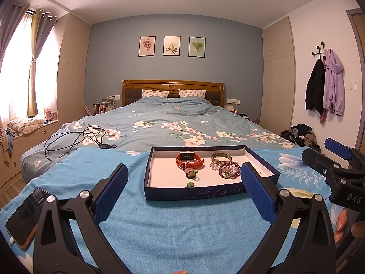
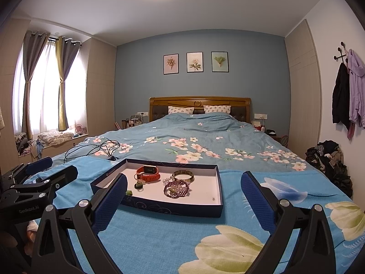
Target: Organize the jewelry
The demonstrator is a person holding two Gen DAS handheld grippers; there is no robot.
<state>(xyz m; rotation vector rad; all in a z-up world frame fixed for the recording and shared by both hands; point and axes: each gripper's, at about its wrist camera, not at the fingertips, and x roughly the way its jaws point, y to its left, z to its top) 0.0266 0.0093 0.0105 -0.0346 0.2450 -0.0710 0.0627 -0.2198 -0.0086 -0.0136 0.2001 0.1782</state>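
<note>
Both jaws gaping wide, left gripper (image 1: 184,196) and right gripper (image 2: 184,202) hovering before the tray (image 1: 191,194). Watch (image 1: 189,159), bangle (image 1: 220,158) and bead bracelets (image 1: 229,170) are lying inside it; fits jewelry just gathered or awaiting sorting

A wide bed (image 1: 173,123) with a wooden headboard fills the room's middle, covered by a blue-grey quilt (image 2: 205,137) printed with pale flowers. Two spotted pillows (image 1: 155,93) lie against the headboard. A bright blue cloth (image 1: 173,223) with large flower prints is spread over the near end. On the cloth sits a shallow dark blue box (image 1: 191,194) with a white inside. A phone (image 1: 25,214) lies on the cloth's left edge. A loose black cable (image 1: 75,139) is coiled on the quilt, left of the box and farther back.
</note>
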